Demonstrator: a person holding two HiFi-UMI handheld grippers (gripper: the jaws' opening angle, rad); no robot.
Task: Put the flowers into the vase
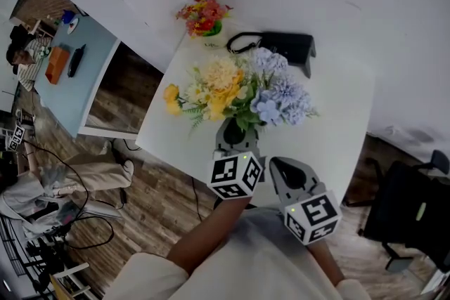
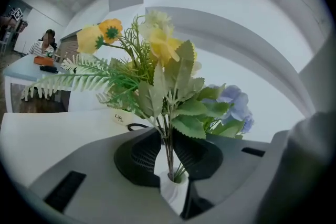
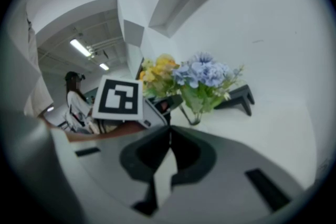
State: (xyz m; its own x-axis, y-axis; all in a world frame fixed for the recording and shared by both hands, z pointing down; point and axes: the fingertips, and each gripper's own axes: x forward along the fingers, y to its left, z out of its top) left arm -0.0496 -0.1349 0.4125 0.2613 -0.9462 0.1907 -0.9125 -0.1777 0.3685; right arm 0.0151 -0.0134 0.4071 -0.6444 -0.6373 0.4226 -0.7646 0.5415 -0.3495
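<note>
A bunch of yellow flowers (image 1: 214, 88) with fern leaves and a bunch of blue flowers (image 1: 278, 98) stand together on the white table (image 1: 337, 116). In the right gripper view the blue flowers (image 3: 202, 73) rise from a clear glass vase (image 3: 193, 115). My left gripper (image 1: 235, 131) reaches in under the yellow bunch. Its jaws (image 2: 169, 149) stand open a little, with the green stems (image 2: 168, 139) between them. The stems' lower ends are hidden. My right gripper (image 1: 278, 164) waits shut and empty to the right, short of the vase (image 3: 169, 136).
A black stand (image 1: 285, 46) lies behind the bouquet. Beside it sits a small pot of red flowers (image 1: 202, 16). The table's near edge runs just under my grippers. A light-blue desk (image 1: 70, 81) is far left. A black chair (image 1: 408, 214) is at the right.
</note>
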